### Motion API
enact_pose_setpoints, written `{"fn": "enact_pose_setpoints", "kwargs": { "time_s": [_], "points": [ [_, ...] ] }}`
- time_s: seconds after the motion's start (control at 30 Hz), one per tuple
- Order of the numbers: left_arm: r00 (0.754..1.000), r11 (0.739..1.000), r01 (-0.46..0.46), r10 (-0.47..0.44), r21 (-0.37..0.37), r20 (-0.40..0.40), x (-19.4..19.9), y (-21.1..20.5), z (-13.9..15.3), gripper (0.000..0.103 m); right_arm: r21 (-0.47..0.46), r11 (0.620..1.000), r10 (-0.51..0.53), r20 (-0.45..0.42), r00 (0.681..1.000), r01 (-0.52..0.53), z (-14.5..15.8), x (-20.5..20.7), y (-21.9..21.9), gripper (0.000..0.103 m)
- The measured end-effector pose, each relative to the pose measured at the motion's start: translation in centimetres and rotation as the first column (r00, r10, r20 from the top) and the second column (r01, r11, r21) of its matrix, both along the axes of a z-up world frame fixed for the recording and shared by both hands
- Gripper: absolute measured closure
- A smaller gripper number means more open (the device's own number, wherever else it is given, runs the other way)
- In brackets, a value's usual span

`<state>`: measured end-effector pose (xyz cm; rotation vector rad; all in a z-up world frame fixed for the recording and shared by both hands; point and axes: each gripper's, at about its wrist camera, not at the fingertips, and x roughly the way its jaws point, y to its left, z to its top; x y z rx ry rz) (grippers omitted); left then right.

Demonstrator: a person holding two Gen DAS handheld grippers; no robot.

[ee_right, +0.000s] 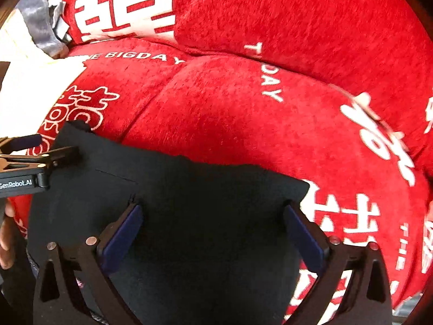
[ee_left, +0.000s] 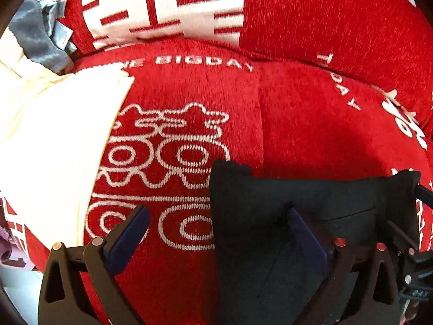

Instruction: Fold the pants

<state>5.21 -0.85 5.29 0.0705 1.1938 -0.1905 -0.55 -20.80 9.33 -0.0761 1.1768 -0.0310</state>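
Note:
The black pants (ee_left: 257, 195) lie folded flat on the red seat cushion (ee_left: 311, 113) of a sofa. My left gripper (ee_left: 216, 210) is open wide above their left edge: its right finger is over the black cloth, its left finger over the red cushion. Nothing is pinched between its pads. In the right wrist view the pants (ee_right: 203, 184) fill the lower middle. My right gripper (ee_right: 213, 206) stands open above them, both blue-padded fingers over the cloth near its far edge, not squeezing it. The left gripper (ee_right: 51, 146) shows at the pants' left corner.
A cream cloth (ee_left: 54, 135) lies on the cushion to the left, with a grey garment (ee_left: 35, 32) bunched behind it. Red back cushions with white characters (ee_left: 162, 5) rise at the rear. A hand (ee_right: 5, 233) shows at the left edge.

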Motion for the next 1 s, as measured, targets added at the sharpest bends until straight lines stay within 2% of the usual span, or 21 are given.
{"fn": "enact_pose_setpoints", "kwargs": {
  "time_s": [0.1, 0.17, 0.23, 0.33, 0.7, 0.9, 1.0],
  "points": [
    [1.000, 1.000, -0.008, 0.008, 0.013, -0.015, -0.2, -0.3, -0.1, 0.000, 0.020, 1.000, 0.016, 0.032, 0.999, -0.017, 1.1, -0.3, 1.3, 0.000],
    [0.999, 0.999, -0.016, 0.018, 0.035, -0.039, -0.2, -0.3, -0.8, 0.000, -0.021, 0.999, 0.043, -0.006, 0.999, -0.044, 0.1, -0.3, 2.6, 0.000],
    [0.998, 0.999, -0.028, 0.029, 0.022, -0.051, -0.6, 0.1, -1.1, 0.000, -0.067, 0.996, 0.048, -0.050, 0.998, -0.051, -1.6, -0.6, 3.3, 0.001],
    [0.999, 1.000, -0.024, 0.025, 0.017, -0.046, -1.6, 0.6, -0.9, 0.000, -0.022, 1.000, 0.009, -0.017, 1.000, -0.009, -1.4, -1.6, 2.5, 0.001],
    [1.000, 1.000, 0.010, -0.009, 0.016, -0.017, -5.9, 1.2, -0.3, 0.000, -0.010, 1.000, -0.021, 0.004, 1.000, 0.021, -0.7, -7.8, 2.0, 0.001],
    [1.000, 1.000, 0.011, -0.011, 0.011, -0.014, -7.9, 1.4, -0.3, 0.000, -0.080, 0.997, -0.003, 0.021, 1.000, 0.005, -1.0, -10.4, 3.1, 0.001],
    [1.000, 1.000, 0.012, -0.012, 0.015, -0.002, -9.3, 1.6, 0.0, 0.000, -0.068, 0.997, -0.044, 0.008, 0.999, 0.044, -0.9, -11.0, 3.0, 0.001]
  ]
}}
